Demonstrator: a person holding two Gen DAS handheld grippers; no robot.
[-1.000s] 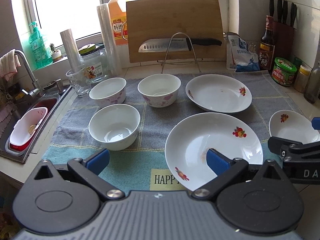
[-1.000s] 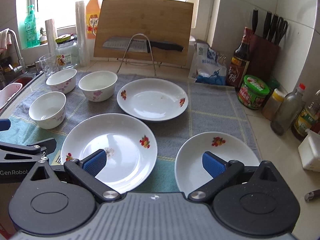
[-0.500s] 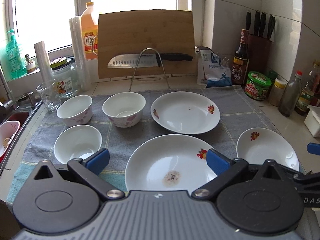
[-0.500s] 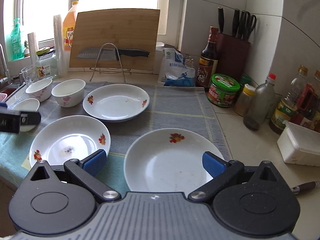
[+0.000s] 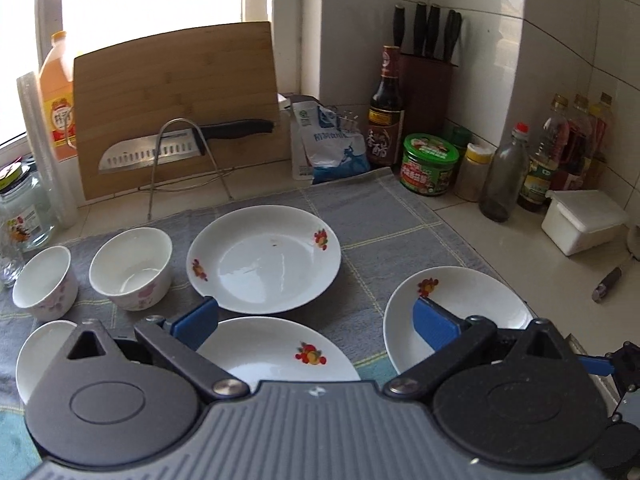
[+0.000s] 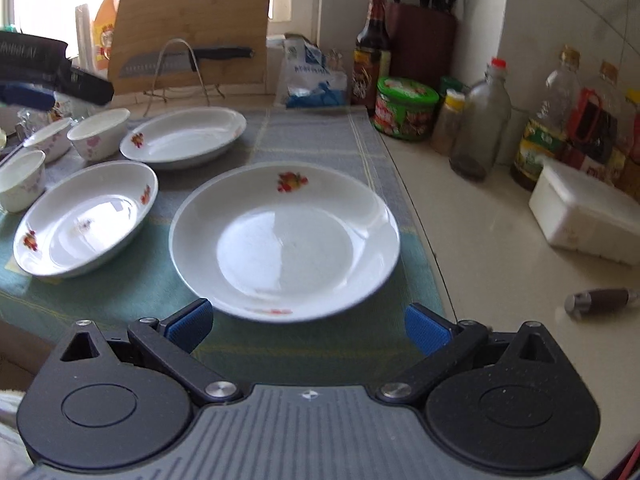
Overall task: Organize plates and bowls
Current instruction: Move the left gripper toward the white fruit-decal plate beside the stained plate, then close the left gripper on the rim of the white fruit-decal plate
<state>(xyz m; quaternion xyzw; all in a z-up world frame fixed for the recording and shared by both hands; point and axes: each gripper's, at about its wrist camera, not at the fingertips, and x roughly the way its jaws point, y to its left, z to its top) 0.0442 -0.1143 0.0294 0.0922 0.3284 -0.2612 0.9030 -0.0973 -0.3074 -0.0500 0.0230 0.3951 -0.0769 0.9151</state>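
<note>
Facing the nearest plate (image 6: 284,240), the right gripper (image 6: 308,324) hangs low just short of its rim, jaws spread wide and holding nothing. That plate lies flat on the cloth (image 6: 320,136) that covers the desk, close to the cloth's right edge. The left gripper (image 5: 316,320) hovers higher, over a second plate (image 5: 280,356) whose near half is hidden behind it; its jaws are likewise released and empty. A third plate (image 5: 264,260) sits further back, with two bowls (image 5: 132,268) beside it on the left and another bowl (image 5: 40,356) nearer the front edge.

All of it looks like glazed white china: stiff, fairly heavy for its thickness, smooth enough to slide between pads, and likely to chip or crack if dropped or knocked against another piece. The plates have a raised, sloping rim that stands clear of the cloth, so the rim is probably the place to take hold, one pad under the lip and one on top, pinched on the near edge. Held that way the far side would tend to sag, so a firm grip and a level carry seem wise. The bowls have upright walls, and a grasp across the wall at the lip would suit them. Stacking should be done gently, setting like onto like.
</note>
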